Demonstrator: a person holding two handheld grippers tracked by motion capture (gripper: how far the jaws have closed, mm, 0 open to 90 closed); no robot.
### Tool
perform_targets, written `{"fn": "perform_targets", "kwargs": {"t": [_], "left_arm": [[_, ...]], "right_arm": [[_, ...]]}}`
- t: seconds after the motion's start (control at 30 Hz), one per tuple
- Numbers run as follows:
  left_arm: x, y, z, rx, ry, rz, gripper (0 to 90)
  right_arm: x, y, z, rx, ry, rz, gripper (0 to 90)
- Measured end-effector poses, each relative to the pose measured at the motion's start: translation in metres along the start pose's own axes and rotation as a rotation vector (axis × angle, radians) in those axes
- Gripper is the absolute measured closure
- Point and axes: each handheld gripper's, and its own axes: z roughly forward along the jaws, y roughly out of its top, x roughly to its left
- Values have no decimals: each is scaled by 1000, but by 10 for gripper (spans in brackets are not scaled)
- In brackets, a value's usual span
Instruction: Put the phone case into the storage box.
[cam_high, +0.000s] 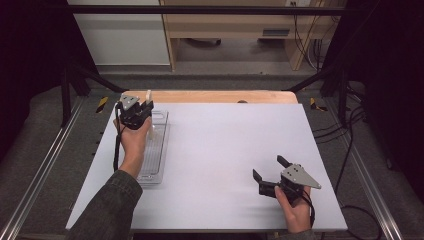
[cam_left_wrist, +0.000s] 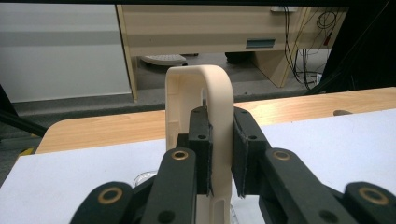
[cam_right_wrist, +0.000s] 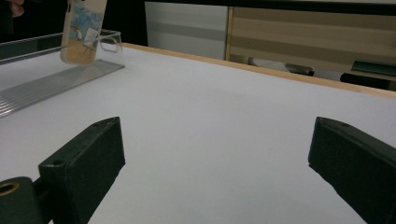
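Dark curtains close in both sides of the room, and a pale wooden desk (cam_high: 240, 25) with hanging cables stands beyond the work area. Nearer, a wide white table (cam_high: 225, 160) with a wooden strip along its far edge takes up the middle of the high view.

On the left side of the table lies a clear plastic tray (cam_high: 156, 160), long and narrow, running from near to far; in the right gripper view it appears at the far left (cam_right_wrist: 56, 77), ribbed floor and low clear walls visible.

A cream-coloured phone case (cam_left_wrist: 205, 93) stands upright at the tray's far end, lifted in the left gripper (cam_high: 145, 111). In the left gripper view the two black jaws are clenched on one side wall of the case, one pad inside the shell and one outside, with its rounded corner rising above them. The right gripper view shows the case's printed back (cam_right_wrist: 83, 28), with its lower end over the tray floor; whether it touches the tray cannot be told.

The right gripper (cam_high: 270, 169) rests low over the near right part of the table, well apart from the tray, its jaws spread wide with nothing between them.
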Motion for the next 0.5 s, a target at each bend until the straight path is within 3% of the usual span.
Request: {"fn": "perform_targets", "kwargs": {"t": [0.5], "left_arm": [[-3, 1, 7, 3, -17, -11, 797]], "right_arm": [[0, 0, 0, 1, 1, 1, 37]]}}
